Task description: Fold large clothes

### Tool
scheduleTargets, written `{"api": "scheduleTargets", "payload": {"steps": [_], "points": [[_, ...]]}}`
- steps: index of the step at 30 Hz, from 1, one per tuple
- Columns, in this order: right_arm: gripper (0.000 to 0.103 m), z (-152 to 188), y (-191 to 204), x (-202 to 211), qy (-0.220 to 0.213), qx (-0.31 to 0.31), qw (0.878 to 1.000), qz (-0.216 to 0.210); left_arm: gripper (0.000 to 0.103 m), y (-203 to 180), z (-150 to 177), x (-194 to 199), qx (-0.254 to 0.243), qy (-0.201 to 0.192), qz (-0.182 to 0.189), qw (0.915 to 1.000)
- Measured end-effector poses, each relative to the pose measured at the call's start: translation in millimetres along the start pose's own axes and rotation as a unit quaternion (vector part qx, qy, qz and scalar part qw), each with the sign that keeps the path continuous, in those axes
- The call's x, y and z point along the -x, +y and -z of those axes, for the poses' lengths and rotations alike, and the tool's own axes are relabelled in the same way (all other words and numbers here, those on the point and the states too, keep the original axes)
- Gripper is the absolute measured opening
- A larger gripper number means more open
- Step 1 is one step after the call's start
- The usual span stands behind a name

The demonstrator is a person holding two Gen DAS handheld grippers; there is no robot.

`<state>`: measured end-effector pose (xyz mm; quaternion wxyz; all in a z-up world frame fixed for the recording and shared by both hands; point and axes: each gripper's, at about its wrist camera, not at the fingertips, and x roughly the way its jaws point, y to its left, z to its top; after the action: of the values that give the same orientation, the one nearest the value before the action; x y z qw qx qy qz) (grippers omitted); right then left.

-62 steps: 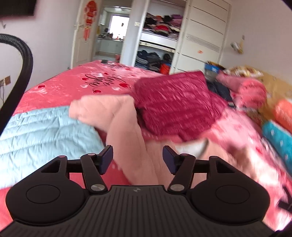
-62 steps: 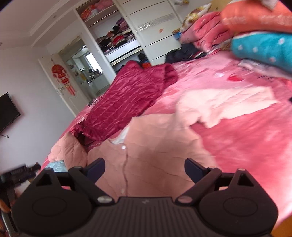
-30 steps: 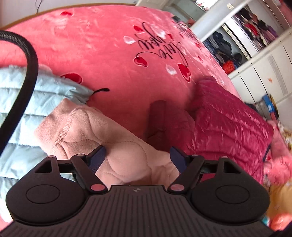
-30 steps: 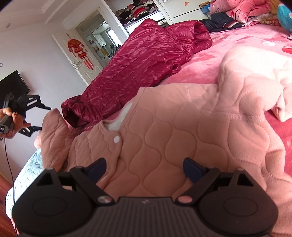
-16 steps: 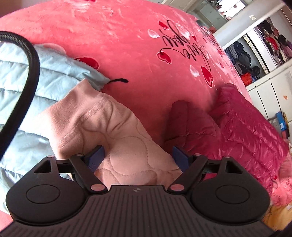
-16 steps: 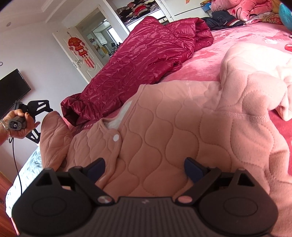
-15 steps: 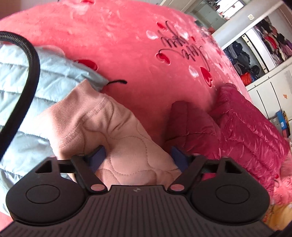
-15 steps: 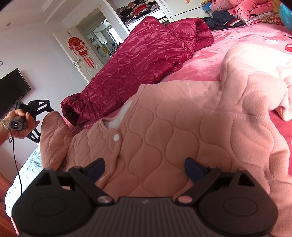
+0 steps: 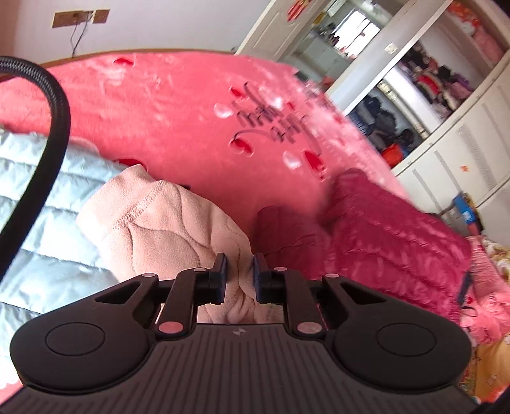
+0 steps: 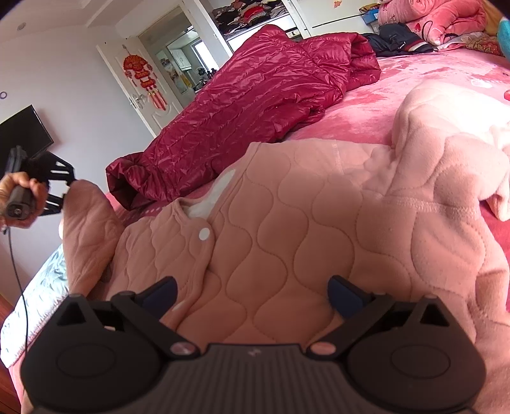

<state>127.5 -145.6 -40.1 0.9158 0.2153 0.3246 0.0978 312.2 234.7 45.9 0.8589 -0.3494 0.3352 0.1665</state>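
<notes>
A pink quilted jacket [image 10: 302, 223] lies spread front-up on the pink bed, its white snap button [image 10: 204, 234] near the collar. My left gripper [image 9: 239, 270] is shut on the jacket's left sleeve [image 9: 165, 223], pinching a fold of it near the cuff. In the right wrist view that gripper [image 10: 60, 191] holds the sleeve [image 10: 89, 229] lifted at the far left. My right gripper [image 10: 251, 291] is open, low over the jacket's front, holding nothing.
A dark red puffer jacket [image 10: 255, 105] lies behind the pink one, also in the left wrist view [image 9: 382, 242]. A light blue quilted garment [image 9: 47, 207] lies left of the sleeve. Pink bedspread [image 9: 175, 111] beyond. Wardrobe [image 9: 430, 79] and folded bedding [image 10: 440, 19] at the far side.
My left gripper has closed on the pink sleeve and lifted it slightly; half a second ago its fingers were open around it. My right gripper has stayed open and nearly still.
</notes>
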Motion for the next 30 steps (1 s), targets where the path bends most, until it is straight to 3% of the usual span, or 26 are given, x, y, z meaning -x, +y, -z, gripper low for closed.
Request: {"api": "scheduleTargets", "payload": {"steps": [9, 16, 26, 30], "points": [[0.101, 1, 7, -2, 0.004, 0.025, 1.0, 0.018, 0.016, 20, -9, 70, -0.013, -0.035, 0.071, 0.9968], [0.102, 3, 10, -2, 0.005, 0.035, 0.999, 0.024, 0.016, 34, -5, 113, -0.038, -0.047, 0.096, 0.9935], [0.102, 6, 15, -5, 0.005, 0.058, 0.998, 0.037, 0.014, 71, 6, 173, -0.053, -0.068, 0.091, 0.9921], [0.102, 7, 16, -4, 0.004, 0.058, 0.998, 0.038, 0.002, 88, 9, 187, -0.054, -0.085, 0.074, 0.9921]]}}
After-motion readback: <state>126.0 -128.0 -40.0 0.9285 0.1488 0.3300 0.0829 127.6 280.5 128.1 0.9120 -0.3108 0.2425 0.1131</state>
